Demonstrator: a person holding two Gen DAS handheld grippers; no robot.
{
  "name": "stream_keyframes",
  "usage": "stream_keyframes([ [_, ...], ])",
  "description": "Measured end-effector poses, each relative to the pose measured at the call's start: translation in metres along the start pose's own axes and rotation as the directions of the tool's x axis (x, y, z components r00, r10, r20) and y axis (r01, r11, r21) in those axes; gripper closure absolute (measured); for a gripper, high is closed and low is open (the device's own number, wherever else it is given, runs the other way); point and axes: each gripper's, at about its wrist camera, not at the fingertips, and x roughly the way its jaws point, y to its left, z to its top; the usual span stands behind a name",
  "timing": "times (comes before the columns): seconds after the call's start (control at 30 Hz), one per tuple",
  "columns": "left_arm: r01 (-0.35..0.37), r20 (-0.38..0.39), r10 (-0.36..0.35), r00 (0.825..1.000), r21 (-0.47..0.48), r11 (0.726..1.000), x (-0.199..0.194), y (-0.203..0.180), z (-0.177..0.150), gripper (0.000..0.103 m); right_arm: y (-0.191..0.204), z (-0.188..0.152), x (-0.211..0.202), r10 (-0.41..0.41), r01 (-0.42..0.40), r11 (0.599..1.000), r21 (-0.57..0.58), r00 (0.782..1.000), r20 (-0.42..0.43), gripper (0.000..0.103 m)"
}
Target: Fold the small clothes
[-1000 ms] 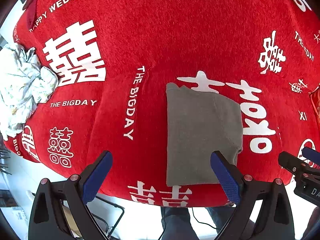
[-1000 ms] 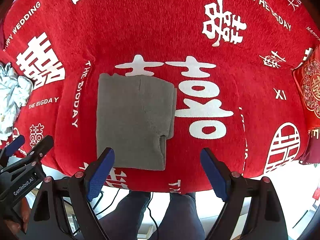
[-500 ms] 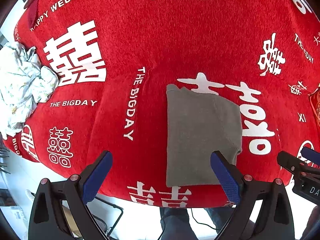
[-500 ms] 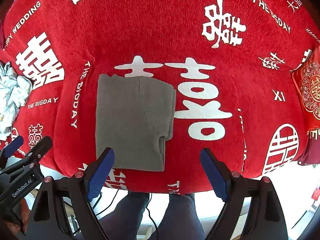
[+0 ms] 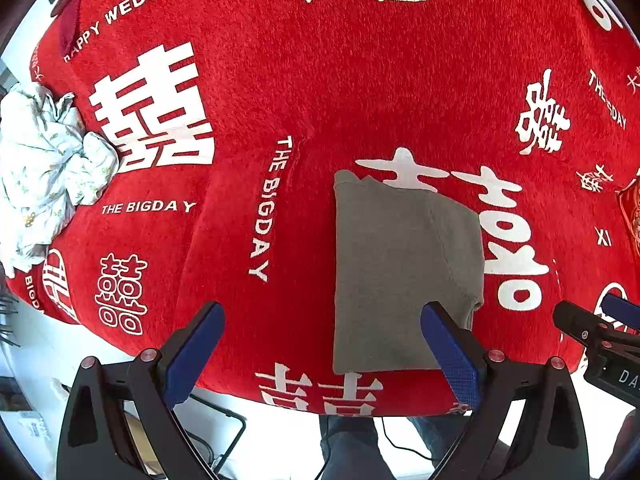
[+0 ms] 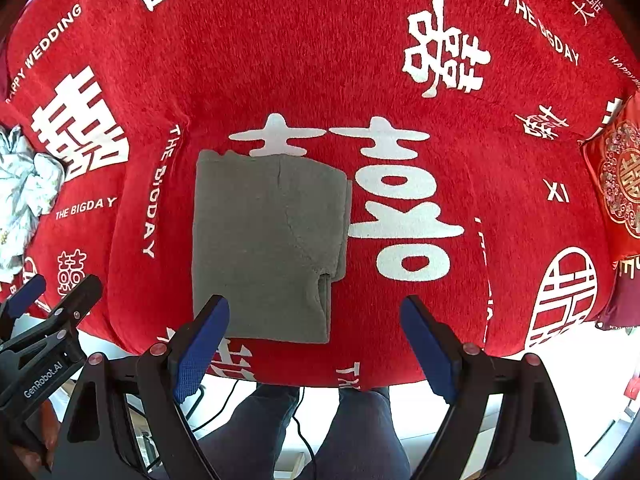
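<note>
A folded grey garment lies flat near the front edge of the red cloth-covered surface. My left gripper hovers above the front edge, open, with its right finger over the garment's lower right corner and nothing gripped. My right gripper also hangs open above the front edge, its left finger over the garment's lower edge. Each gripper shows at the edge of the other's view. A crumpled white patterned garment sits at the far left.
A red embroidered cushion lies at the right edge of the surface. Below the front edge are a person's legs in dark trousers, a cable and white floor. White printing covers the red cloth.
</note>
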Motion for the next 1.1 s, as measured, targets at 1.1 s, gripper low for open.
stream_keyframes([
  [1.1,0.001,0.008,-0.001,1.0,-0.021,1.0,-0.0034,-0.0022,0.0011,0.004,-0.0024,-0.0022,-0.0003,-0.006,0.006,1.0,0.021,1.0,0.004,0.013],
])
